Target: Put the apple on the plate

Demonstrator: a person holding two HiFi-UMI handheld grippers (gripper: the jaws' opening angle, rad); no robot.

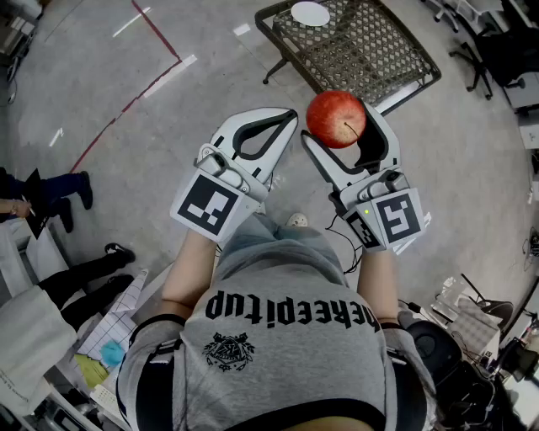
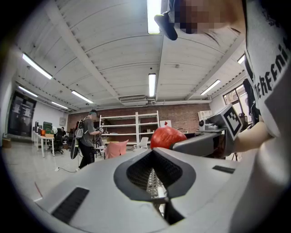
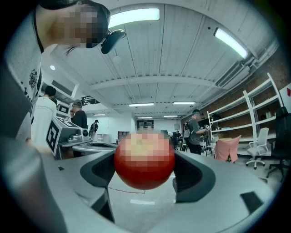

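A red apple (image 1: 336, 119) sits between the jaws of my right gripper (image 1: 339, 126), which is shut on it and held level above the floor. In the right gripper view the apple (image 3: 144, 159) fills the gap between the two grey jaws. My left gripper (image 1: 285, 118) is beside it on the left, shut, its tips touching with nothing between them. From the left gripper view, the apple (image 2: 167, 138) shows past the closed tips (image 2: 153, 151). A white plate (image 1: 310, 13) lies on a black mesh table (image 1: 370, 50), ahead of the grippers.
Red tape lines (image 1: 126, 105) cross the grey floor at left. A person's legs (image 1: 50, 192) and a bench with papers (image 1: 101, 337) are at the left, and cluttered gear (image 1: 472, 337) at the lower right. Office chairs (image 1: 497, 50) stand by the table. People (image 2: 86, 136) and shelves (image 2: 132, 127) stand further off.
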